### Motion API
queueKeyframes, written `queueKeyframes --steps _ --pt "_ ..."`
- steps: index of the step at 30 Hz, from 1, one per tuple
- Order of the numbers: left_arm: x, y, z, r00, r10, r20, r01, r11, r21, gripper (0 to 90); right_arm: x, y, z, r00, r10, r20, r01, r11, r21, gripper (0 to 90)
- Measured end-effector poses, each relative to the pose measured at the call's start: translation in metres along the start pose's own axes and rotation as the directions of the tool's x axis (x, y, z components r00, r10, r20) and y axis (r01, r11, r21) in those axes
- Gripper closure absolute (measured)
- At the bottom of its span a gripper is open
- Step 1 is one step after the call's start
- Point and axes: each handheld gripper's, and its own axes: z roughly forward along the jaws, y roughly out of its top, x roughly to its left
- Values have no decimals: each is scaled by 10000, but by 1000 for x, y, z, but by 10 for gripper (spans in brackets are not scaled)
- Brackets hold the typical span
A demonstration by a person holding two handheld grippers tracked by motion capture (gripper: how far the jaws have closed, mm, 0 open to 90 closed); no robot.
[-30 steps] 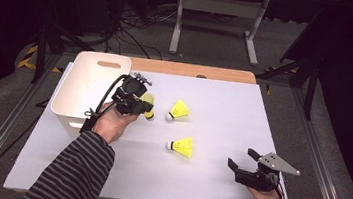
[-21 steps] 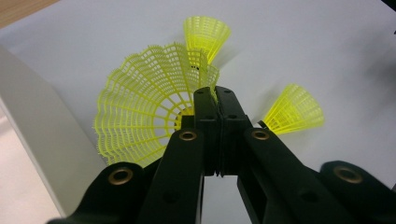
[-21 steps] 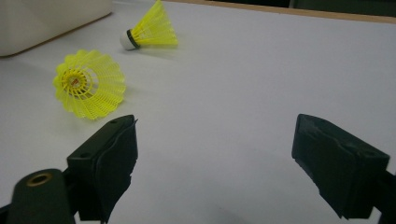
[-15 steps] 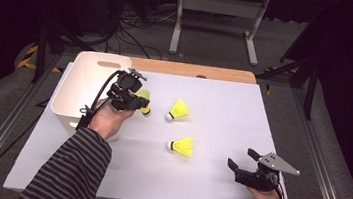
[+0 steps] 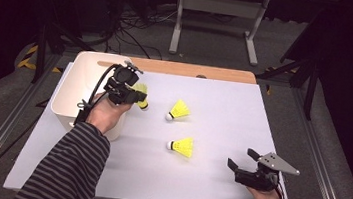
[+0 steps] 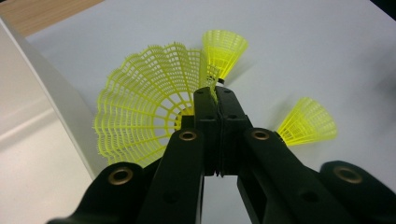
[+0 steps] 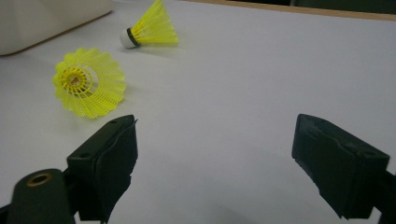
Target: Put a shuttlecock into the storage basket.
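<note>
Left gripper [image 6: 217,100] jaws clamped on skirt of yellow plastic mesh shuttlecock [image 6: 144,116], beside white plastic bin [image 5: 78,93]. Right gripper [image 5: 244,160] jaws wide apart, w/ nothing between. 2 more shuttlecocks [image 5: 179,111] on white table [image 5: 243,112]. No legible writing.

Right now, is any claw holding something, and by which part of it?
The left claw pinches a yellow shuttlecock by the edge of its mesh skirt. The right claw is open, holding nothing.

Three yellow shuttlecocks [image 5: 140,97] [image 5: 178,111] [image 5: 182,146]; one white bin [image 5: 72,92]; two hand-held grippers [image 5: 131,96] [image 5: 243,158].
</note>
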Motion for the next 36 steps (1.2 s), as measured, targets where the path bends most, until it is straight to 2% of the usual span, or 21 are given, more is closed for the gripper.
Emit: queueKeyframes --steps 18,26,36 --pt "9 6 -13 9994 -220 -266 213 9994 -271 895 0 0 0 10000 -15 -11 15 10000 -8 145" --pt "11 8 -16 9990 -165 -415 155 9996 -242 894 0 0 0 10000 7 -25 -7 10000 -22 145" --pt "15 10 -29 9980 -286 -559 260 9986 -455 894 0 0 0 10000 -1 -25 1 10000 -15 146"
